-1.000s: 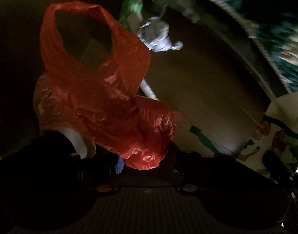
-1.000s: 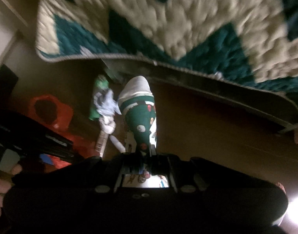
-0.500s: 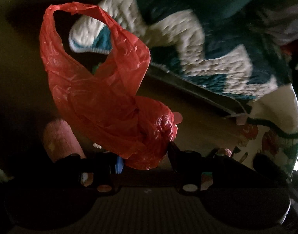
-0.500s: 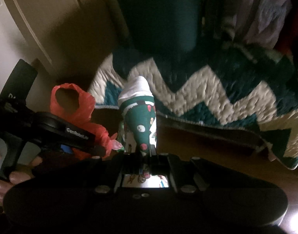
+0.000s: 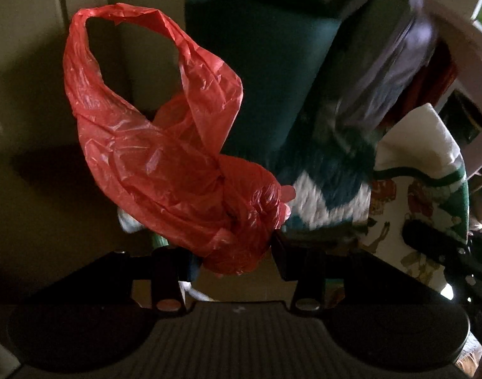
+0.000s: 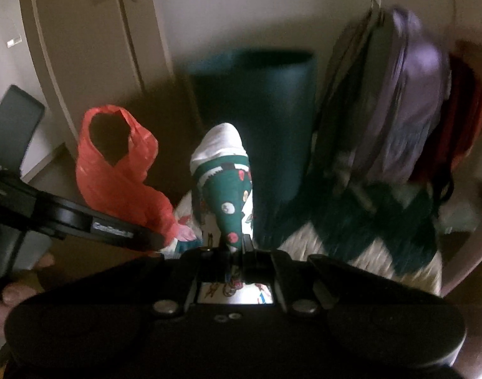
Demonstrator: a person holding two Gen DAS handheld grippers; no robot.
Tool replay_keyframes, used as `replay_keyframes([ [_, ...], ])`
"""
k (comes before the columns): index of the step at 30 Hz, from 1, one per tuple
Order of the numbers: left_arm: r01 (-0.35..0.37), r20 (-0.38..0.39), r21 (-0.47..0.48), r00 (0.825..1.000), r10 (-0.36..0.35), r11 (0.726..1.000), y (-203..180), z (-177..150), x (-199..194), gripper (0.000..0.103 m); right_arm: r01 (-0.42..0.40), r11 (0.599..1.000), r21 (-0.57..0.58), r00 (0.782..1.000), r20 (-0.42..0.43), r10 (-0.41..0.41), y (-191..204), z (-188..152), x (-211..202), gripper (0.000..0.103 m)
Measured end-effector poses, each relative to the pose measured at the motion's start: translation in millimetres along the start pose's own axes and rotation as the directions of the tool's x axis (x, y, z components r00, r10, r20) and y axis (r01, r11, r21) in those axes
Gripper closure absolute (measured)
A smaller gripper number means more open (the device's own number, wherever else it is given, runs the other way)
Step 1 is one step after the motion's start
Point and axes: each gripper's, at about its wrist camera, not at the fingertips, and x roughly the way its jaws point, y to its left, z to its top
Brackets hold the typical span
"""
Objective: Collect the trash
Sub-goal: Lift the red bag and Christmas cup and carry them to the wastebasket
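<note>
The left tool (image 5: 237,252) grips the bunched part of the red plastic bag (image 5: 152,145), held up before a wall; the right tool (image 6: 237,246) is nearly closed on a printed wrapper (image 6: 228,195). Both look light, soft and slippery, so hold gathered folds.

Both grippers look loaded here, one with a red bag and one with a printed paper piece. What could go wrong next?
1. The left gripper pinches only a bunched corner of the thin red plastic bag; it may slip.
2. The right gripper grips just the tip of the green-and-white printed paper wrapper, which could tear free.
</note>
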Motion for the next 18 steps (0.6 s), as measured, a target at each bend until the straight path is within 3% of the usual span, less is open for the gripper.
replay_keyframes([
  [8, -0.038, 0.135, 0.112, 0.991, 0.023, 0.993, -18.8, 71.4, -51.4, 0.058, 0.035, 0.999, -0.021, 0.992, 0.118, -0.032, -1.8, 74.4, -18.5, 0.098],
  [18, -0.088, 0.209, 0.142, 0.976, 0.057, 0.986, -31.2, 158.6, -55.5, 0.058, 0.075, 0.997, -0.007, 0.973, 0.219, -0.071, -13.9, 161.6, -0.7, 0.098],
])
